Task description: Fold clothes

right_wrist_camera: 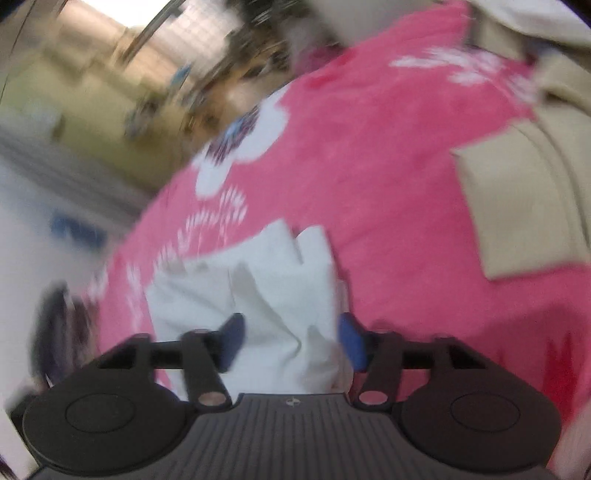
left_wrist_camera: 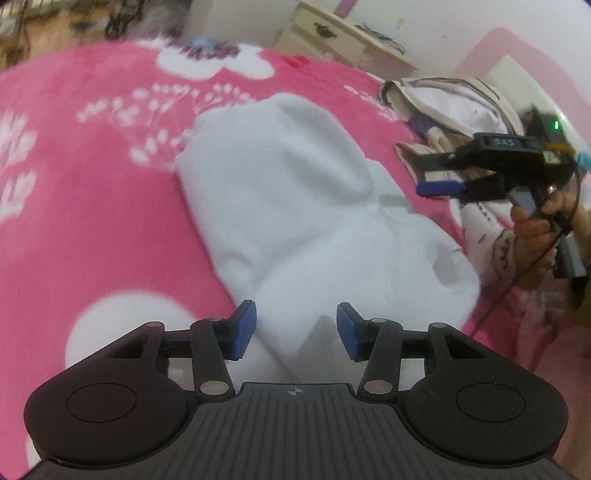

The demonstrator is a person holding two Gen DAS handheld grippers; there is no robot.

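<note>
Your left wrist camera sits low behind the left gripper [left_wrist_camera: 296,330] and looks forward along its fingers, close over the white garment [left_wrist_camera: 310,206] on the pink blanket [left_wrist_camera: 92,206]. It faces a dresser [left_wrist_camera: 332,33] at the far edge and takes in your right gripper [left_wrist_camera: 439,186] at its right side. Your right wrist camera sits behind the right gripper [right_wrist_camera: 291,343], tilted, near the same garment [right_wrist_camera: 273,295], and is blurred. Both views share the garment, the blanket [right_wrist_camera: 388,166] and the beige clothes [left_wrist_camera: 443,107] [right_wrist_camera: 524,214] beside them.
</note>
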